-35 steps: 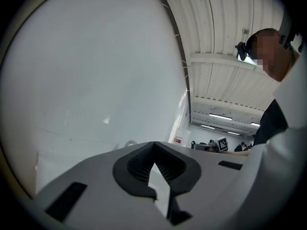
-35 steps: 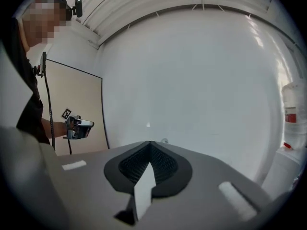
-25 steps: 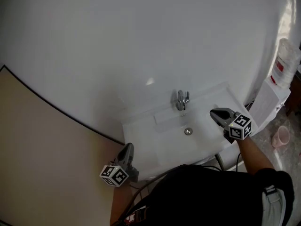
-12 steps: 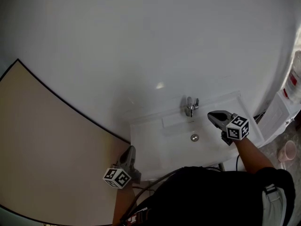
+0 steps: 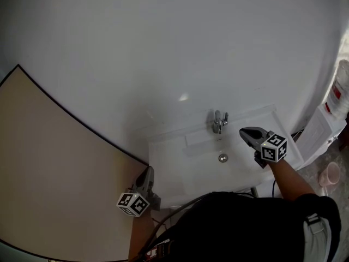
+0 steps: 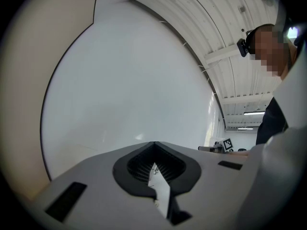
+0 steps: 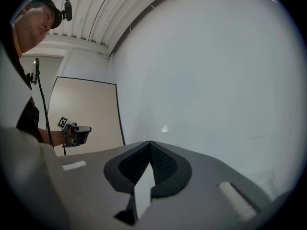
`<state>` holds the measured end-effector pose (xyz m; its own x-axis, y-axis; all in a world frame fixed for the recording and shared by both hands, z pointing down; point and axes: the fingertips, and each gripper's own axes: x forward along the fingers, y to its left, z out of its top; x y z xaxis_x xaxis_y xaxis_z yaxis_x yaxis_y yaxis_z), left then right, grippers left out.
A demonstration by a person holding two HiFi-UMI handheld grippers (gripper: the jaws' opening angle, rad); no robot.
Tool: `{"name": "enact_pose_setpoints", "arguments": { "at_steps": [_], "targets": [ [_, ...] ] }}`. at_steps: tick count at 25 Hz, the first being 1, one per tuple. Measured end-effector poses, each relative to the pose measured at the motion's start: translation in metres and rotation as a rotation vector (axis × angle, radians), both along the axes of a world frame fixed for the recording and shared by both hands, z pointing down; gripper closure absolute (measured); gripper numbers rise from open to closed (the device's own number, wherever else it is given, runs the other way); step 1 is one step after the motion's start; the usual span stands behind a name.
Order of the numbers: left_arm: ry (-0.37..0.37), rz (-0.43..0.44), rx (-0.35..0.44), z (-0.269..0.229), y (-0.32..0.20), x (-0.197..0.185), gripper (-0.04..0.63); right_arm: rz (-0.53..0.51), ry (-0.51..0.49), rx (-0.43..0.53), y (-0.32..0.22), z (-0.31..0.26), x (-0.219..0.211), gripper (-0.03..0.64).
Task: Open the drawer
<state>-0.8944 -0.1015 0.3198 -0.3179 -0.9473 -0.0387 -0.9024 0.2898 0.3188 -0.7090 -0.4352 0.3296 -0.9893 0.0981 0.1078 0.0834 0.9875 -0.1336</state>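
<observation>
Both arms out in front of me. My left gripper sits just off the washbasin's left front corner, jaws closed together, nothing between them. My right gripper hangs over the washbasin's right side, jaws likewise together and empty, marker cube toward me. My right forearm crosses the washbasin's right front edge. My left forearm is below its left corner.

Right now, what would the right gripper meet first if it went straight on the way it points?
Probably the wall: the right gripper sees nothing else ahead. The faucet lies near that line in the head view, though seemingly lower.
</observation>
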Motion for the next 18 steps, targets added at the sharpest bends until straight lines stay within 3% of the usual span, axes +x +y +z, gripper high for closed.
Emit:
{"name": "enact_pose_setpoints", "arguments": {
  "at_steps": [18],
  "targets": [
    [-0.002, -0.005, 0.006, 0.0021, 0.0072, -0.0054, 0.594, 0.004, 0.009, 0.020, 0.0054, 0.0011, -0.0073, 0.621]
  ]
}}
